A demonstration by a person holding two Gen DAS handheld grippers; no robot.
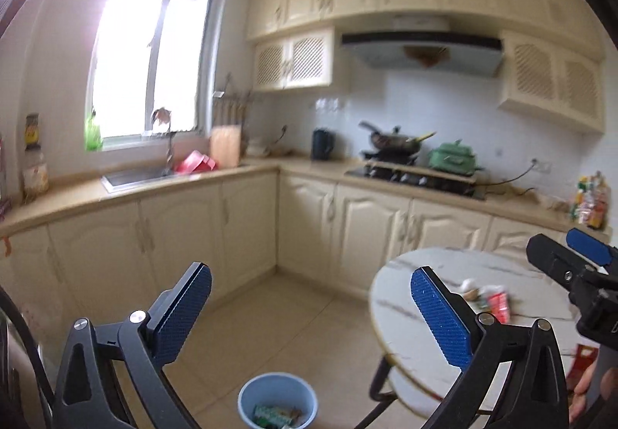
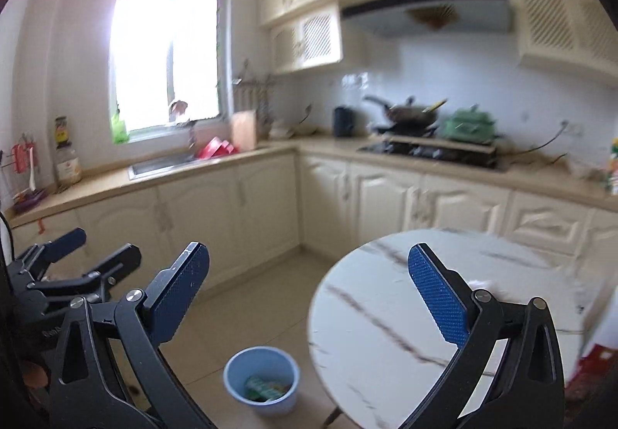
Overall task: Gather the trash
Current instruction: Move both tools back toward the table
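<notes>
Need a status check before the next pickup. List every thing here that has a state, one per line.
left gripper: open, holding nothing.
right gripper: open, holding nothing.
blue bin: upright on the floor, a green wrapper inside.
round marble table: trash still on it, including a red-and-white wrapper.
cabinet doors: closed.
wok: on the stove, utensil in it.

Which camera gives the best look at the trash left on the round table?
The left wrist view: the crumpled wrappers lie clearly on the round table. The right wrist view shows only a blurred pale smear there.
</notes>
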